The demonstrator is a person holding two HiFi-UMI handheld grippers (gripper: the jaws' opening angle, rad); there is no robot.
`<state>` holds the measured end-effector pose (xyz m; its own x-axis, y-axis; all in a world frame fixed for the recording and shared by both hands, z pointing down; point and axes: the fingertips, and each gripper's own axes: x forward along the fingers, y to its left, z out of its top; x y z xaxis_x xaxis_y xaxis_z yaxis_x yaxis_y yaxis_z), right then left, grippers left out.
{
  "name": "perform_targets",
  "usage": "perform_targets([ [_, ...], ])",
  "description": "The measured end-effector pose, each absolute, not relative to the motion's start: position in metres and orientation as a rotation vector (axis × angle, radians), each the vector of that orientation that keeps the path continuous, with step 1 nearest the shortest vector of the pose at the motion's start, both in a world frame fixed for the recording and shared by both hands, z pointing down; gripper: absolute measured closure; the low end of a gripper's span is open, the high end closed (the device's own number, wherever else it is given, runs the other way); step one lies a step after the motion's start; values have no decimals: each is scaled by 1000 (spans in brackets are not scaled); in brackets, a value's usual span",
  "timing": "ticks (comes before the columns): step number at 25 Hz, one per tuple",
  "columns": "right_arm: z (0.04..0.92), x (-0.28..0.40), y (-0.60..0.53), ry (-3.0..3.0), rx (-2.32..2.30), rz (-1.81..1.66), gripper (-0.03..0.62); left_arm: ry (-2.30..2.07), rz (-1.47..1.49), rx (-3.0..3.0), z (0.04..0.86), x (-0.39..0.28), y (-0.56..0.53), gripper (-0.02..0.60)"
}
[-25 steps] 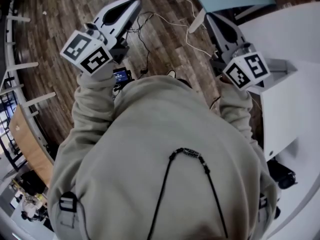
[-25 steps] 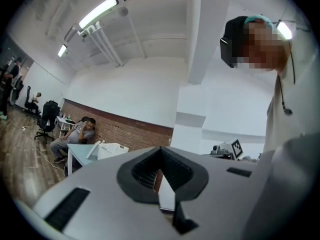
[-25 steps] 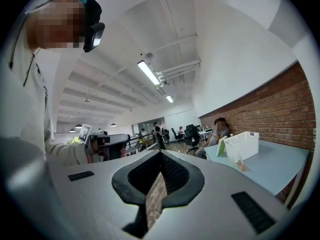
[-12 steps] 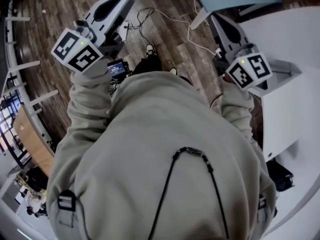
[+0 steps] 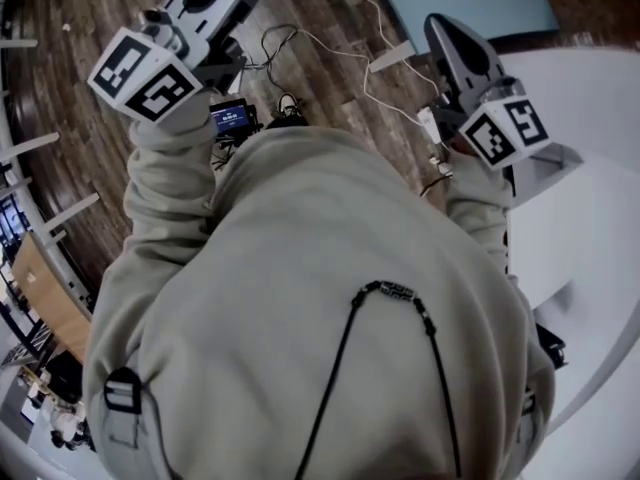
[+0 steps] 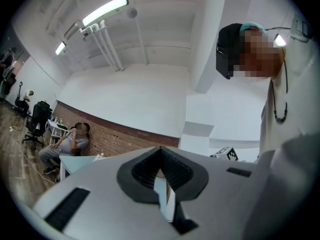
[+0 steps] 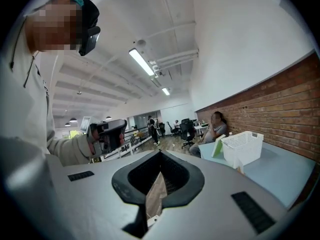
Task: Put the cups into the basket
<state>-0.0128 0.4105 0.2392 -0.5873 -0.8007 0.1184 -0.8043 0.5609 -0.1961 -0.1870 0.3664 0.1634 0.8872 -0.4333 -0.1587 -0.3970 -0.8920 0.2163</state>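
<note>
White slatted basket (image 7: 242, 148) near the pale blue tabletop's (image 7: 280, 176) far edge, ahead and to the right of our right gripper (image 7: 160, 156), the nearer one | right gripper and left gripper (image 6: 161, 151) both clenched on nothing | cups: we see none in any view

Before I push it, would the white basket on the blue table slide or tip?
The basket is probably light: its walls are open lattice. It looks wider than tall, so it would likely slide on the smooth table rather than tip. Thin walls may flex.
</note>
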Motion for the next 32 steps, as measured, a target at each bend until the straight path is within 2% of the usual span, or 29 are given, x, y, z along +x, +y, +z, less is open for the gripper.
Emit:
perform_targets([
  [6, 228, -62, 335, -2742, 1358, 330, 582, -617, -334, 2849, 170, -222, 295, 584],
  [15, 255, -99, 274, -2697, 1317, 413, 582, -594, -306, 2812, 198, -246, 240, 584],
  [26, 267, -86, 194, -2735, 1283, 473, 582, -613, -234, 2803, 208, -234, 183, 584],
  [32, 260, -69, 117, -2789, 1244, 440, 582, -636, -201, 2817, 204, -198, 121, 584],
])
